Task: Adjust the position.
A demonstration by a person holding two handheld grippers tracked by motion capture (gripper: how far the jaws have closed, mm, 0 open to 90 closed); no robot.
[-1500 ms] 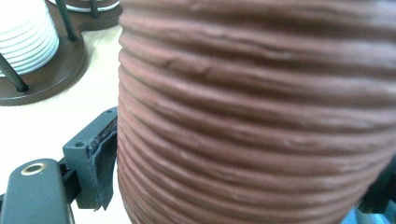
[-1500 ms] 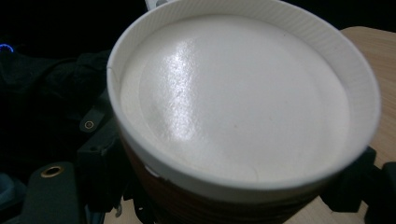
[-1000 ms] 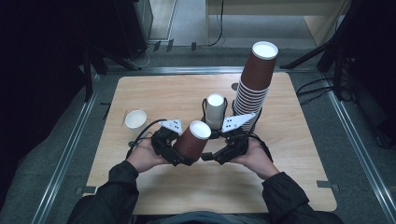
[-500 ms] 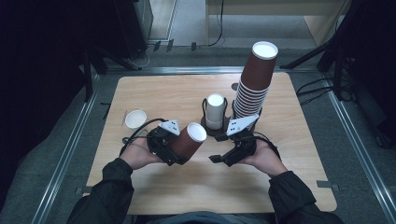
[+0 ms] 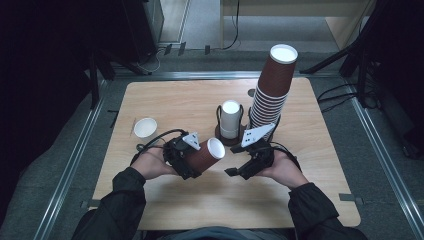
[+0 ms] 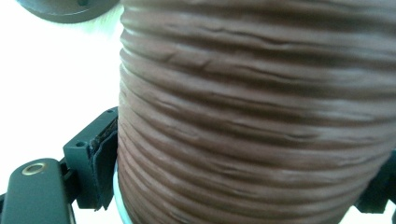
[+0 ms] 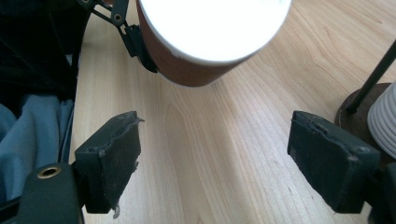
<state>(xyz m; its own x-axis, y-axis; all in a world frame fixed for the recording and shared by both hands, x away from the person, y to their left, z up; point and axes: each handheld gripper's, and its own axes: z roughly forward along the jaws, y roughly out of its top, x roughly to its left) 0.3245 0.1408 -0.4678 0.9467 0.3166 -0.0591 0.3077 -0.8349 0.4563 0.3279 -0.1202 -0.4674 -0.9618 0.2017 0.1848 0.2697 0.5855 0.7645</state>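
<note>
On the wooden table (image 5: 310, 165), left gripper (image 5: 187, 161) clamps a brown cup (image 5: 206, 155); right gripper (image 5: 235, 172) gapes empty beside cup stack (image 5: 272, 85).

One tall stack of brown ribbed cups (image 5: 272, 90) is standing on the tabletop (image 5: 165, 100); its cups are sitting too tightly to count exactly; one single brown cup (image 5: 204, 156) is lying sideways in front of and left of the stack; one white cup (image 5: 230, 119) is sitting in one dark holder (image 5: 226, 137) just left of the stack; one small white cup (image 5: 145, 127) is standing well left of the stack; two tongs, the left (image 5: 186, 161) and the right (image 5: 240, 172), are hovering in front of the stack.
</note>
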